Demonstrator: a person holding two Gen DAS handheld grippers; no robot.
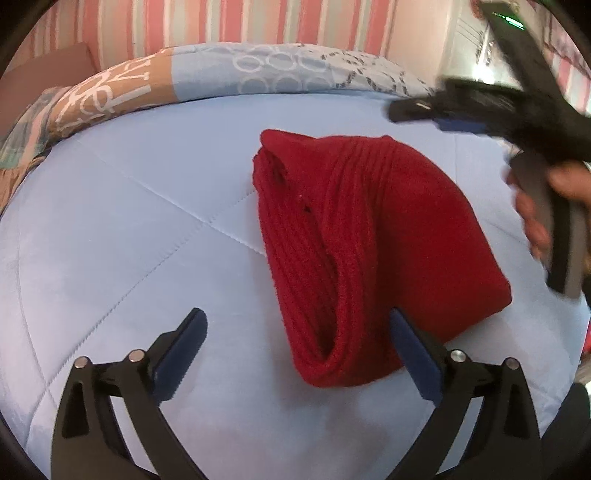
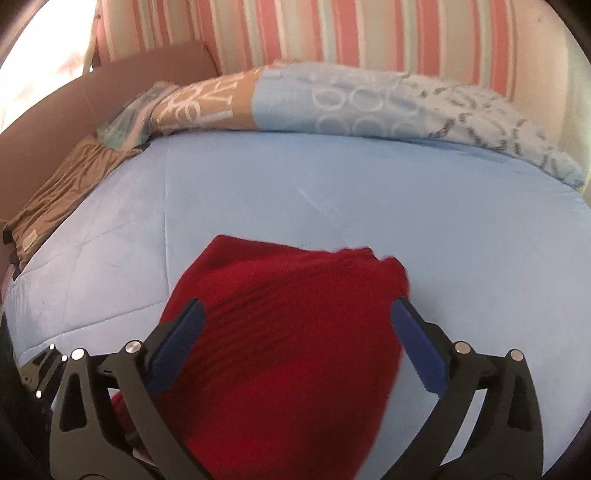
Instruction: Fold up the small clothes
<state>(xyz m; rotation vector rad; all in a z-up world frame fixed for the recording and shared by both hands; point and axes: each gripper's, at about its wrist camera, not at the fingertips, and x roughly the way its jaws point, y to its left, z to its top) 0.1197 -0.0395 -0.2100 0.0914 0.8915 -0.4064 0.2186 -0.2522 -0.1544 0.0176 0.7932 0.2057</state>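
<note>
A red ribbed knit garment (image 1: pixel 373 243) lies folded over on the light blue quilt (image 1: pixel 122 229). My left gripper (image 1: pixel 295 321) is open, its right finger touching the garment's near edge, nothing held. The right gripper shows in the left wrist view (image 1: pixel 436 114) at the upper right, blurred, above the quilt beyond the garment. In the right wrist view the red garment (image 2: pixel 280 354) lies below and between the open fingers of my right gripper (image 2: pixel 299 314), which hovers above it.
A patterned blue, brown and white blanket (image 2: pixel 332 103) lies rolled along the far edge of the quilt (image 2: pixel 332 184). A brown folded cloth (image 2: pixel 62 195) lies at the left edge. A pink-striped curtain (image 2: pixel 332 33) hangs behind.
</note>
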